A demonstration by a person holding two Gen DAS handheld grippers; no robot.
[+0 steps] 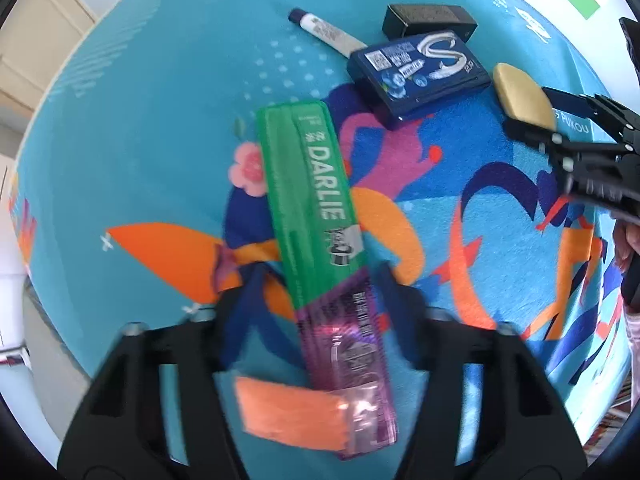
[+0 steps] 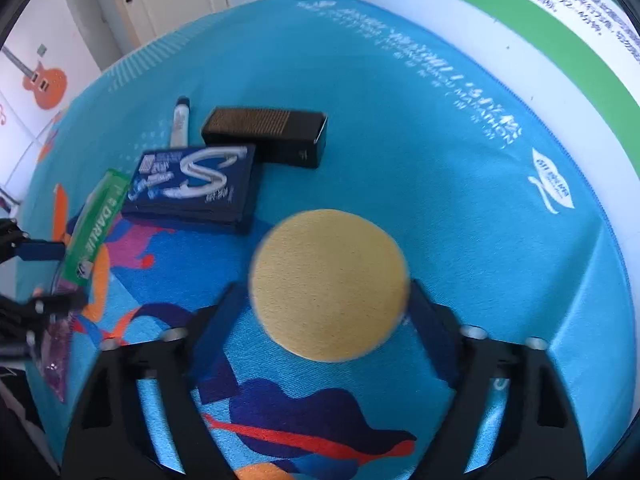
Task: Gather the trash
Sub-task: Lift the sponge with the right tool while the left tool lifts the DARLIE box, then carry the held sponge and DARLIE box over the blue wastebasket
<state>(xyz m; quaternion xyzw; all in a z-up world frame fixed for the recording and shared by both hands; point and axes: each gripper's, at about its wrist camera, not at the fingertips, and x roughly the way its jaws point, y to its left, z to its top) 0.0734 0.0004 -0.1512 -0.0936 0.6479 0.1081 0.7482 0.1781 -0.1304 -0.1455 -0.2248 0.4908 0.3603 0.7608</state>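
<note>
Left gripper (image 1: 316, 280) has its two dark blue fingers (image 1: 244, 300) set either side of the green Darlie toothpaste box (image 1: 308, 196), pressed against its long edges where the green print gives way to the purple end, so it is clamped on the box. An orange patch (image 1: 290, 414) lies beside that purple end, near the camera; whether it belongs to the box or is separate cannot be told. Beyond the far end of the toothpaste box sits the navy gum pack (image 1: 418, 72) with a large white S on it, and behind that pack are a black carton (image 1: 430, 20) and a white tube with a dark cap (image 1: 324, 32), the tube partly tucked under the pack's edge. All of this is over a bright blue patterned cloth (image 1: 160, 120). Off to the side of the gum pack, away from the toothpaste box, the right gripper (image 2: 326, 292) is closed on a round yellow sponge pad (image 2: 328, 284), its fingers (image 2: 430, 320) touching the disc's two opposite edges; the disc is tilted, its flat face turned toward the right wrist camera.
</note>
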